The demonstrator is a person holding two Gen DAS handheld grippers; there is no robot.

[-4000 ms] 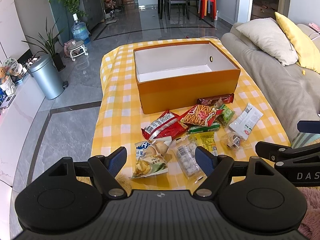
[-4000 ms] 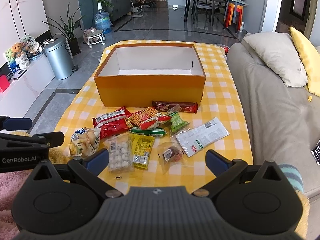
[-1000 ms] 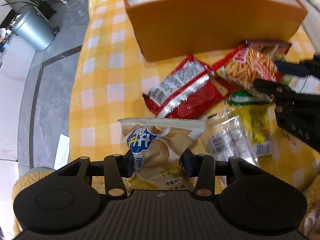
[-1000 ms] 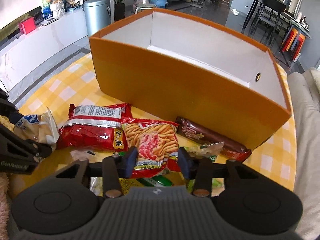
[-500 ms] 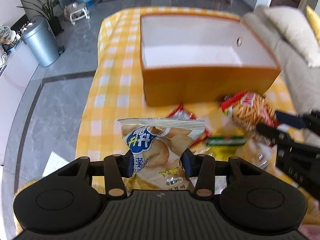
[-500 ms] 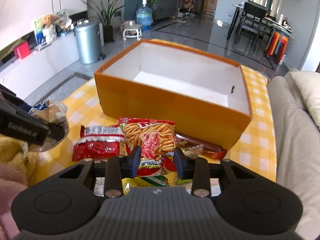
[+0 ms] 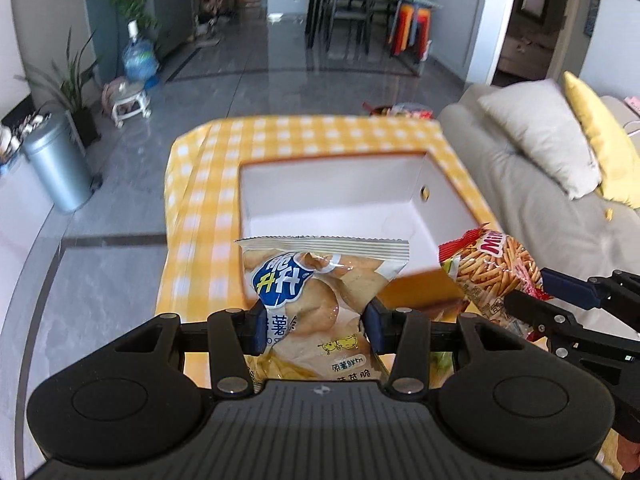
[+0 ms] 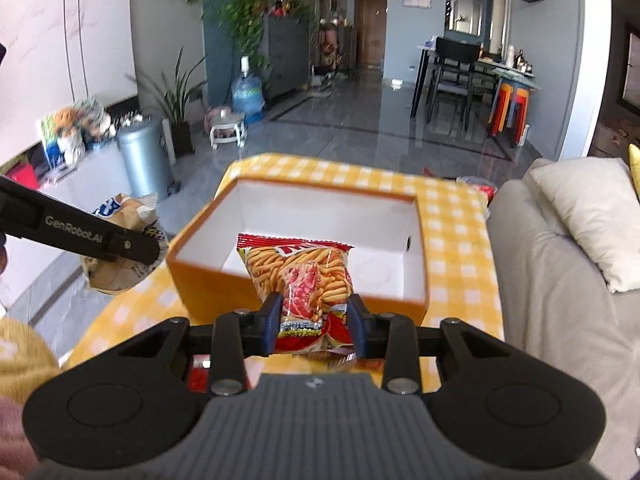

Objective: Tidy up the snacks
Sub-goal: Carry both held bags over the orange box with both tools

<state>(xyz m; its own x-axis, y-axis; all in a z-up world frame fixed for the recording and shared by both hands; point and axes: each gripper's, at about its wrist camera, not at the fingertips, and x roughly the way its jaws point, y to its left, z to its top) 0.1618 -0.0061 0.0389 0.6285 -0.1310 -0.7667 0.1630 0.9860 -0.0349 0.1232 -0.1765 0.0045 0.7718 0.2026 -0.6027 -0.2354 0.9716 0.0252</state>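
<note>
both claws raised, tilted down, gripping chip bag (image 7: 320,292) and stick-snack bag (image 8: 306,276).

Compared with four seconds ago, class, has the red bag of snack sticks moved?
Yes. The red bag of snack sticks has left the tablecloth and now hangs in the right claw, raised before the orange box.

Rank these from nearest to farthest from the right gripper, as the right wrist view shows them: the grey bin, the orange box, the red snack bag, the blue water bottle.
1. Red snack bag, clamped in the right gripper.
2. Orange box, just ahead on the table.
3. Grey bin, on the floor, left.
4. Blue water bottle, farther back by the plants.
</note>
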